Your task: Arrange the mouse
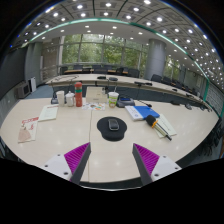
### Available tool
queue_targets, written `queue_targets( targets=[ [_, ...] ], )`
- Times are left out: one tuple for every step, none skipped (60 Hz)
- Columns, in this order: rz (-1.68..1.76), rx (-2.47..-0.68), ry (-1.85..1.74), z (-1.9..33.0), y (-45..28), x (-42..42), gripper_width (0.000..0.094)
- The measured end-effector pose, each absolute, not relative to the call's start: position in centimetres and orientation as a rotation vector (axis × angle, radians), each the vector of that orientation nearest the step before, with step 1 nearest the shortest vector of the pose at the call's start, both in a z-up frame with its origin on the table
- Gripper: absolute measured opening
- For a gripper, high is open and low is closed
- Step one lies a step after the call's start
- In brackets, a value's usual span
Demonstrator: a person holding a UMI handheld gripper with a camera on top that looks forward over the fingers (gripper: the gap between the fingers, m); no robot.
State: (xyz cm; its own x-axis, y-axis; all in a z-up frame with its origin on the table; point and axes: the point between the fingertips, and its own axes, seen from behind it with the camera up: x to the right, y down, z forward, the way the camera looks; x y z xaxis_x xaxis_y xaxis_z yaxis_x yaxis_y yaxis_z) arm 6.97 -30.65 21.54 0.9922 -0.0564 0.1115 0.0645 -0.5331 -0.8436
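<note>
A dark mouse [112,124] lies on a dark round mouse pad [112,131] on the white table [60,135], just ahead of my fingers and centred between them. My gripper [111,158] is open and empty, with its two purple pads [76,156] well apart on either side. The fingers are short of the mouse pad and touch nothing.
A red bottle [78,94] and cups [68,98] stand beyond the mouse to the left, another cup [113,98] behind it. Papers [30,126] lie at the left. A blue object [146,113] and papers lie at the right. More tables and windows are behind.
</note>
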Motion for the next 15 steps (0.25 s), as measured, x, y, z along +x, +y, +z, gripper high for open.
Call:
queue_targets(
  targets=[
    [-0.150, -2.126, -0.003, 21.7, -30.9, 6.9, 0.0853],
    [-0.149, -2.124, 0.000, 21.8, -31.2, 6.9, 0.0854],
    [-0.149, -2.123, 0.003, 21.9, -31.4, 6.8, 0.0856],
    [-0.151, -2.121, 0.004, 21.9, -31.7, 6.8, 0.0854],
    [-0.156, -2.119, 0.005, 22.0, -31.8, 6.7, 0.0853],
    [-0.160, -2.119, 0.005, 22.0, -32.0, 6.8, 0.0854],
    [-0.163, -2.118, 0.004, 22.1, -32.2, 6.8, 0.0853],
    [-0.166, -2.117, 0.003, 22.2, -32.4, 6.8, 0.0854],
    [-0.168, -2.115, 0.002, 22.2, -32.5, 6.8, 0.0854],
    [-0.168, -2.112, 0.002, 22.3, -32.6, 6.8, 0.0855],
    [-0.167, -2.110, 0.004, 22.3, -32.7, 6.8, 0.0855],
    [-0.167, -2.109, 0.005, 22.3, -32.7, 6.7, 0.0855],
    [-0.168, -2.109, 0.007, 22.3, -32.8, 6.7, 0.0855],
    [-0.169, -2.111, 0.007, 22.3, -32.9, 6.6, 0.0855],
    [-0.170, -2.112, 0.007, 22.4, -33.0, 6.6, 0.0854]
  ],
)
